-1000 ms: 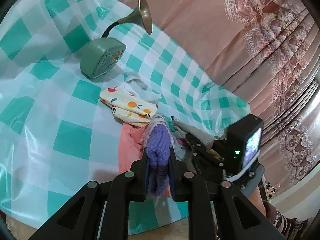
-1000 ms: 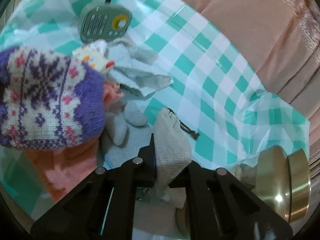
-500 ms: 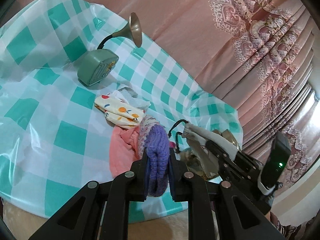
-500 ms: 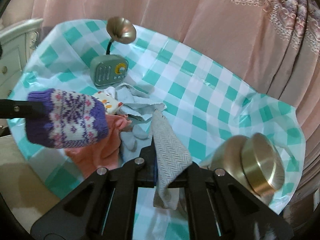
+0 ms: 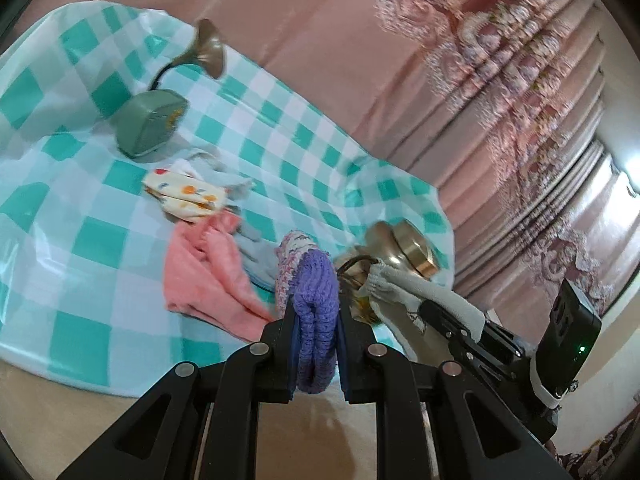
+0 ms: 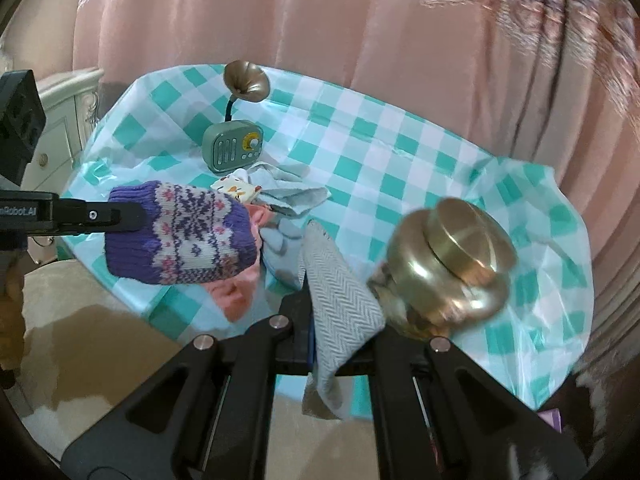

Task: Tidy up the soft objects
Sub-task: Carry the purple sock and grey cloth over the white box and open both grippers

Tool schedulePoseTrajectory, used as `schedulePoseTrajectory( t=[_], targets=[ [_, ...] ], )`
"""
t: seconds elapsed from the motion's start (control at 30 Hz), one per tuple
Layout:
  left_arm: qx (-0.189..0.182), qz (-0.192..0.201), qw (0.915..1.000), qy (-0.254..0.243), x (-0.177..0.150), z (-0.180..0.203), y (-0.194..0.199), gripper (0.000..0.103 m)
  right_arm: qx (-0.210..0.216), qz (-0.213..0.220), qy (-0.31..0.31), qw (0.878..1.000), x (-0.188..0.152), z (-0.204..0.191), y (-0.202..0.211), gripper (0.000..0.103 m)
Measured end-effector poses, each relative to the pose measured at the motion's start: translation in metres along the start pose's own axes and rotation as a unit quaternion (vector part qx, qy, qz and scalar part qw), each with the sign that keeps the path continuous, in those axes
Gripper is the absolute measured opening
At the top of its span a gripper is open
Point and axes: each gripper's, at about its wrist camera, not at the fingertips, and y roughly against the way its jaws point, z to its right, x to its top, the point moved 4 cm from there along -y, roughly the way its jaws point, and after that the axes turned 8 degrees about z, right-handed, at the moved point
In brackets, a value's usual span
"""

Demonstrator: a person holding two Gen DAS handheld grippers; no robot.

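Left gripper (image 5: 314,316) angled downward, clamping purple mitten (image 5: 314,300).

A green and white checked cloth (image 6: 360,140) covers the table. A little green radio (image 6: 232,152) with a yellow knob stands on it, and a gold horn (image 6: 246,80) on a bent black neck rises behind the radio. A shiny gold round tin (image 6: 452,256) sits near the front edge, pink curtains (image 6: 360,20) hang behind, and a white cabinet (image 6: 64,120) stands at the left.

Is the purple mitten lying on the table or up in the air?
Up in the air. The left gripper pinches the purple mitten, which hangs clear above the checked tablecloth.
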Motion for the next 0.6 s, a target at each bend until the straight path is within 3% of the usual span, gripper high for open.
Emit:
schedulePoseTrajectory(
  t=[0.33,0.6],
  targets=[
    [-0.049,-0.043,0.9970,-0.040,-0.024,0.072,-0.022,0.016,-0.048,-0.014,-0.060,0.997,-0.039,0.067,0.057,0.006],
    [-0.096,-0.101,0.9867,-0.085,-0.059,0.138,-0.060,0.016,-0.117,-0.045,-0.122,0.985,-0.086,0.147,0.092,0.006]
  ],
)
